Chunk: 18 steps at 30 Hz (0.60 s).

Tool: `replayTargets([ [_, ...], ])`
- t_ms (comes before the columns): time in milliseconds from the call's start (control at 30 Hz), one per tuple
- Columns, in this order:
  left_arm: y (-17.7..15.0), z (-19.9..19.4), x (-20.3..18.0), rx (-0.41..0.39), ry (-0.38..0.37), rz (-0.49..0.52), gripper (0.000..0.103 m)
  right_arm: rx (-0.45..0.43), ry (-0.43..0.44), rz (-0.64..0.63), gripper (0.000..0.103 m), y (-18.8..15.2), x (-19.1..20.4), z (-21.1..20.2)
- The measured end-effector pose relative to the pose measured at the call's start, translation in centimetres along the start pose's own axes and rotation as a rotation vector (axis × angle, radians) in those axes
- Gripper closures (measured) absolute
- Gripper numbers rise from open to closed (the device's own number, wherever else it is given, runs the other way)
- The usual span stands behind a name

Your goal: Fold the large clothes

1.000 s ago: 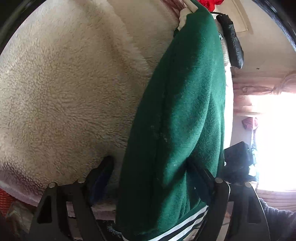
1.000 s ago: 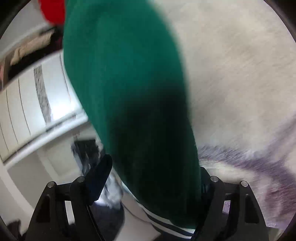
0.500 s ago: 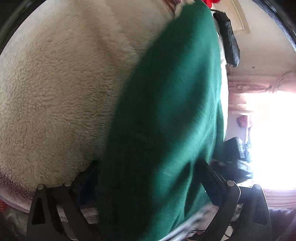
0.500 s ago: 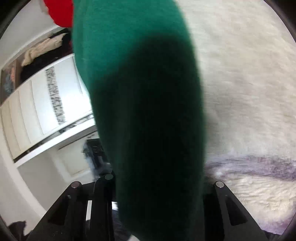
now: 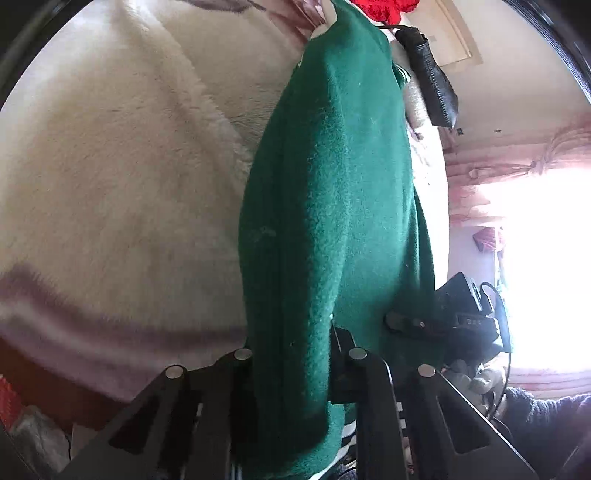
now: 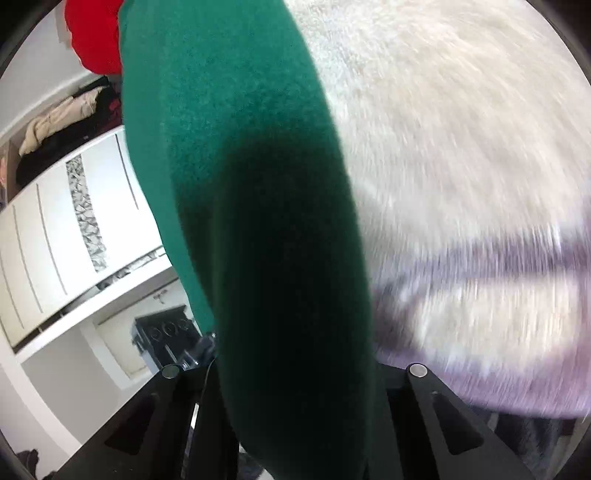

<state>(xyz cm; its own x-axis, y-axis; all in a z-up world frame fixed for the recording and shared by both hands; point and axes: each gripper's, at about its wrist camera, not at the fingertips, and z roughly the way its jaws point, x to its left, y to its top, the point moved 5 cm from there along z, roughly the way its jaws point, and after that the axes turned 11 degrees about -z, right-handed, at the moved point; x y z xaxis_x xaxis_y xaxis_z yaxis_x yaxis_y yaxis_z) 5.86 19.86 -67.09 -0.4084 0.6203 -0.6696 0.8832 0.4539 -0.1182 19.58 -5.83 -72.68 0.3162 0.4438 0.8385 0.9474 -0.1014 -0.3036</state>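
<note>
A dark green fleece garment with white stripes near its hem stretches away from me over a cream fluffy blanket. My left gripper is shut on the green garment's near edge. In the right wrist view the same green garment fills the middle, and my right gripper is shut on it; the fabric hides the fingertips. The cream blanket with a purple band lies to the right.
A red cloth and a black object lie at the garment's far end. A bright window with pink curtains is at the right. White wardrobe doors and a black cabinet stand at the left.
Both grippers have closed from wide open onto the green garment's near edge. The fabric is now bunched narrower between the fingers.
</note>
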Motion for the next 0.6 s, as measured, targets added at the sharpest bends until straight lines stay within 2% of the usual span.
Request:
replayTargets([
  [100, 0.0, -0.2, 1.3, 0.030, -0.036, -0.051, 0.087, 0.025, 0.026, 0.034, 0.086, -1.3, -0.8, -0.7],
  [133, -0.3, 0.2, 1.8, 0.044, -0.048, -0.062, 0.081, 0.025, 0.027, 0.034, 0.080, -1.5, -1.1, -0.9],
  [167, -0.4, 0.7, 2.3, 0.067, -0.045, -0.072, 0.072, 0.024, 0.000, 0.019, 0.065, -0.8, -1.9, -1.3],
  [200, 0.1, 1.3, 2.8, 0.090, -0.032, -0.085, 0.069, 0.033, -0.039, 0.005, 0.060, -0.6, -2.4, -1.5],
  [233, 0.4, 2.0, 3.5, 0.122, -0.049, -0.107, 0.061, 0.049, -0.067, -0.010, 0.056, -0.2, -2.8, -1.4],
  [267, 0.4, 2.4, 3.9, 0.143, -0.066, -0.128, 0.050, 0.076, -0.068, -0.010, 0.051, 0.0, -3.5, -1.5],
  [333, 0.5, 2.4, 4.2, 0.159, -0.121, -0.130, 0.041, 0.099, -0.049, 0.002, 0.047, -0.2, -4.3, -1.9],
  [367, 0.4, 2.1, 4.2, 0.161, -0.133, -0.115, 0.039, 0.115, -0.039, 0.002, 0.042, -0.4, -4.6, -2.5],
  [467, 0.2, 2.1, 3.2, 0.164, -0.168, -0.106, 0.038, 0.143, -0.035, -0.010, 0.036, -1.4, -5.5, -3.5],
  [500, 0.2, 1.7, 3.4, 0.159, -0.186, -0.117, 0.038, 0.149, -0.029, -0.010, 0.033, -0.1, -4.9, -2.7],
  [533, -0.1, 1.3, 3.6, 0.157, -0.202, -0.128, 0.038, 0.159, -0.023, -0.009, 0.024, -0.3, -5.2, -2.8],
  [600, -0.2, 1.0, 3.9, 0.152, -0.210, -0.133, 0.038, 0.193, -0.025, 0.004, 0.021, -0.9, -6.0, -2.2],
])
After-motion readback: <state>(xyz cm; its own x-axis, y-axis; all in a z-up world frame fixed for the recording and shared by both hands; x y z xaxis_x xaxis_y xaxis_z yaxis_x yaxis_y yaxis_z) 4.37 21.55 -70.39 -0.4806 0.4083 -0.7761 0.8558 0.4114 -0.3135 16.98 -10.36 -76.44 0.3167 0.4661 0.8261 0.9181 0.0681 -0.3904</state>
